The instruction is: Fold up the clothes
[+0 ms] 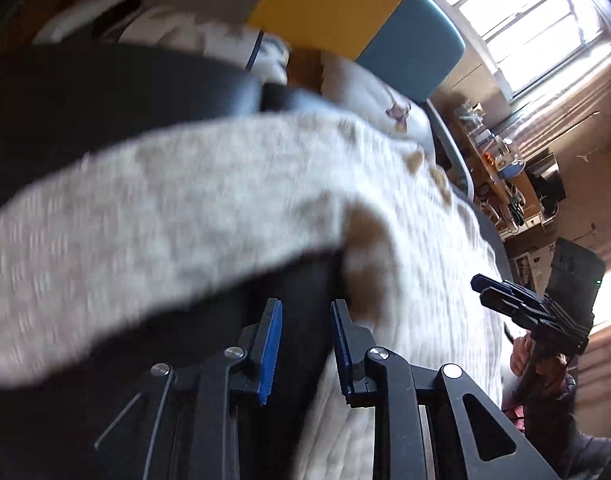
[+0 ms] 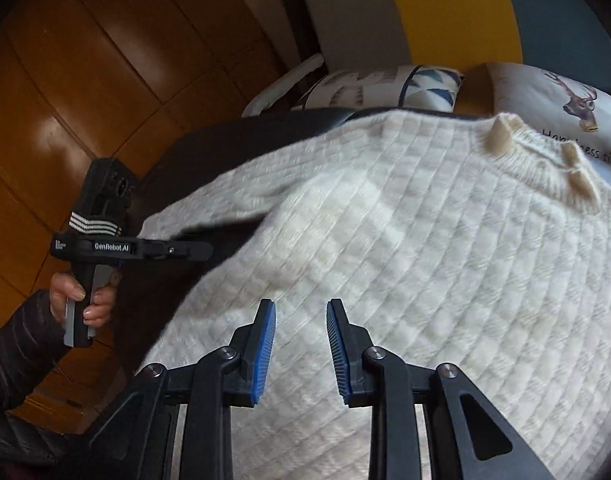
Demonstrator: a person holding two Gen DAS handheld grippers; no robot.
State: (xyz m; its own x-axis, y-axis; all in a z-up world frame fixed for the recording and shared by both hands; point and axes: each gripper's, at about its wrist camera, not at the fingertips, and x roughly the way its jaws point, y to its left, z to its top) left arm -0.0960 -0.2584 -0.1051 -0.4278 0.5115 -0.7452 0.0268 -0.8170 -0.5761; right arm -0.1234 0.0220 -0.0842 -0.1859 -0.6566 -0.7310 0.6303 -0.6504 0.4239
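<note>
Cream knit sweater (image 1: 233, 184) fills the left wrist view, its blurred sleeve crossing a dark surface (image 1: 85, 88); the left gripper (image 1: 306, 308) has its jaws apart, holding nothing. Far right, the right gripper (image 1: 481, 286) is seen side-on; I cannot tell its jaws there.

From the right wrist view, the sweater lies spread before two pillows (image 2: 561, 104), and the right gripper's jaws stand apart, empty.

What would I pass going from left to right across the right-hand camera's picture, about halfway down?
Wooden floor → the other handheld gripper → white knitted sweater.
</note>
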